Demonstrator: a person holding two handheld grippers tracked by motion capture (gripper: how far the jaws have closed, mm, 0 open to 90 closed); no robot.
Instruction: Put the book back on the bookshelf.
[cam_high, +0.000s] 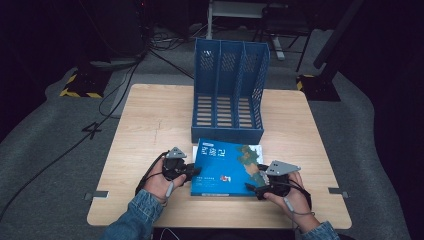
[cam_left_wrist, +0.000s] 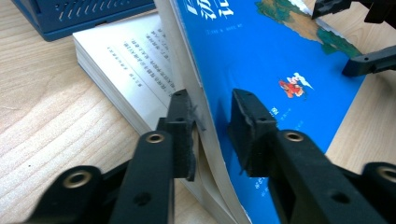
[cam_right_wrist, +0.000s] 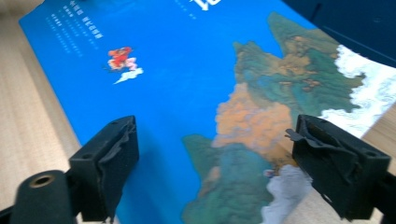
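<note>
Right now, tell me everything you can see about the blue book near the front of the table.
The blue book is a glossy softcover with pale lettering, a small red figure and a green-and-orange landscape. It lies on the wooden table just in front of the blue file rack. Its cover and some pages are lifted, baring printed white pages. The left gripper straddles that lifted edge; whether its pads press on it is unclear. The right gripper sits open over the cover.

A blue three-slot file rack (cam_high: 229, 92) stands upright at the far middle of the light wooden worktop (cam_high: 150, 120). Beyond it, black cables (cam_high: 107, 100) trail across the grey floor covering (cam_high: 45, 150).
</note>
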